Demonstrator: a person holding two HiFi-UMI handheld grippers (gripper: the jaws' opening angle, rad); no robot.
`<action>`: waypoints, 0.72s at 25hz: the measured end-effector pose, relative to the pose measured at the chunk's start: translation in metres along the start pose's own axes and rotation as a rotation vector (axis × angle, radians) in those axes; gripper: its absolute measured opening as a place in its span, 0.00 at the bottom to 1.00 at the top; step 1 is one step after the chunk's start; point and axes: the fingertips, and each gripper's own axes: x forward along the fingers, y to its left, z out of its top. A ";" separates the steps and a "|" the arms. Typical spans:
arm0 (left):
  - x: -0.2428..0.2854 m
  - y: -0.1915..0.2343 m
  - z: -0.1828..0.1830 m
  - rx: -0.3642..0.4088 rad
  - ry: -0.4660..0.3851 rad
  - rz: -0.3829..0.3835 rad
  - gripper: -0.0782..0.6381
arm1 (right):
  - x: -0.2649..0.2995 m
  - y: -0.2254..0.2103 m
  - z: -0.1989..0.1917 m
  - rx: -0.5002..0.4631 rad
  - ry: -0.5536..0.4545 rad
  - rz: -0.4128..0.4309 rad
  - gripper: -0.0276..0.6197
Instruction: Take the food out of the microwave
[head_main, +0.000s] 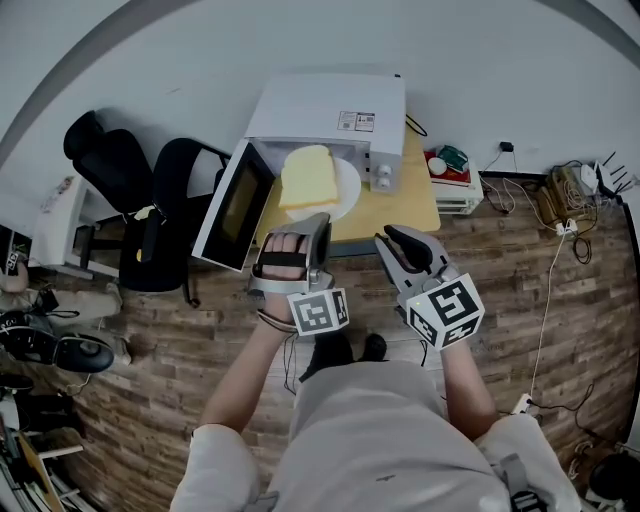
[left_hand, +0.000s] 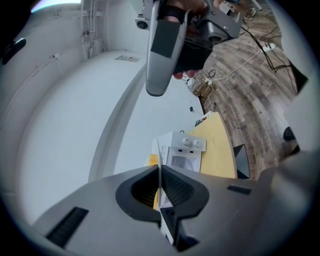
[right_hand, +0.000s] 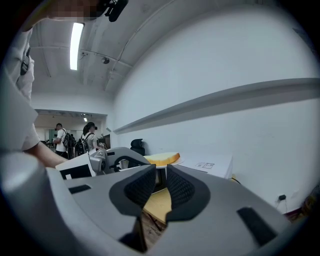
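Note:
A slice of yellow bread (head_main: 305, 178) lies on a white plate (head_main: 346, 186), held in the air in front of the white microwave (head_main: 330, 110). My left gripper (head_main: 318, 226) is shut on the plate's near rim. In the left gripper view the plate (left_hand: 159, 150) shows edge-on as a thin white line pinched between the pads of that gripper (left_hand: 160, 172). My right gripper (head_main: 393, 240) hovers to the plate's right, jaws a little apart with nothing between them. In the right gripper view, that gripper (right_hand: 161, 175) looks towards the bread (right_hand: 162, 158) and the left gripper (right_hand: 107, 160).
The microwave door (head_main: 235, 205) hangs open to the left. The microwave stands on a yellow table (head_main: 420, 200). Black chairs (head_main: 150, 190) stand on the left, a white drawer unit (head_main: 455, 180) on the right. Cables (head_main: 560, 230) lie on the wooden floor.

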 end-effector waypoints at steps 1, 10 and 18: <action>-0.001 0.001 0.001 0.001 -0.001 0.002 0.13 | -0.001 0.000 0.000 -0.001 0.001 -0.002 0.14; -0.007 0.002 0.007 0.010 -0.003 0.007 0.13 | -0.005 0.005 -0.007 -0.002 0.017 0.003 0.09; -0.009 -0.002 0.009 0.023 -0.008 0.013 0.13 | -0.005 0.010 -0.011 -0.001 0.025 0.012 0.07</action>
